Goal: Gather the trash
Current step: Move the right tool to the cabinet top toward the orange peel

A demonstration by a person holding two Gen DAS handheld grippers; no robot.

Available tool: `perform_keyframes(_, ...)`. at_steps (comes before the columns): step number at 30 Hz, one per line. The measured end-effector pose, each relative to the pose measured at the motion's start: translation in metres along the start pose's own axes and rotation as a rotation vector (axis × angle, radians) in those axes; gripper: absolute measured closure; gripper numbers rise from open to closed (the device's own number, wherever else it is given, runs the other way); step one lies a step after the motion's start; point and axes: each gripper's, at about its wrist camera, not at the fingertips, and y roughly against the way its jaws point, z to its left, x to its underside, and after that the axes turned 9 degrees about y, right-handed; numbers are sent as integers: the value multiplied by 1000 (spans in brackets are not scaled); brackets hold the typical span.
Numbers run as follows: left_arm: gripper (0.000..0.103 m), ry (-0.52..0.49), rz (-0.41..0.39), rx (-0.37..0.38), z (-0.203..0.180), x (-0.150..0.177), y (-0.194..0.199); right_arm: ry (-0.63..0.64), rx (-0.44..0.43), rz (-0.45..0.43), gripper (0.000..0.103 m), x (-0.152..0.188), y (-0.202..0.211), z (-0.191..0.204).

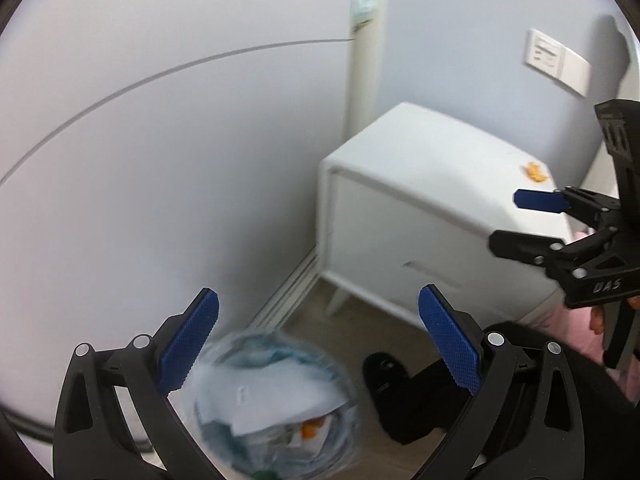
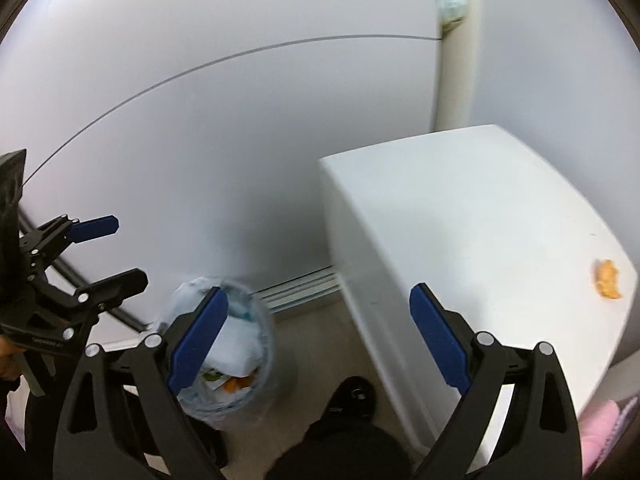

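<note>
A round bin lined with a clear bag [image 1: 272,404] [image 2: 236,344] stands on the floor by the wall. It holds white paper, wrappers and orange bits. A piece of orange peel [image 1: 534,171] [image 2: 608,280] lies on top of the white nightstand [image 1: 420,184] [image 2: 480,220]. My left gripper [image 1: 320,344] [image 2: 120,252] hangs above the bin, open and empty. My right gripper [image 2: 320,340] [image 1: 516,222] is also open and empty, over the gap between bin and nightstand. The peel lies to the right of its fingers.
A person's black shoe [image 1: 384,368] [image 2: 352,396] and dark trouser leg stand between bin and nightstand. Pink fabric [image 1: 580,332] [image 2: 604,428] shows at the right. A pipe [image 1: 364,60] runs up the wall corner, with a wall socket [image 1: 556,60] nearby. A black cable [image 2: 100,292] runs along the wall.
</note>
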Motion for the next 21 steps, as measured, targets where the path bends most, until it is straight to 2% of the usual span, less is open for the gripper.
perform_keyframes(7,6,-103,-31,88,-68,-39,-7,-46,73,-39,14,3,28,-33)
perform_keyframes(14,6,-166,-40,156,-115,-54,-15,-100,182,-73,14,11,60,-84)
perform_keyframes(21,6,-214,-33,216,-158,-67,-30,-172,277,-71,14,25,79,-144)
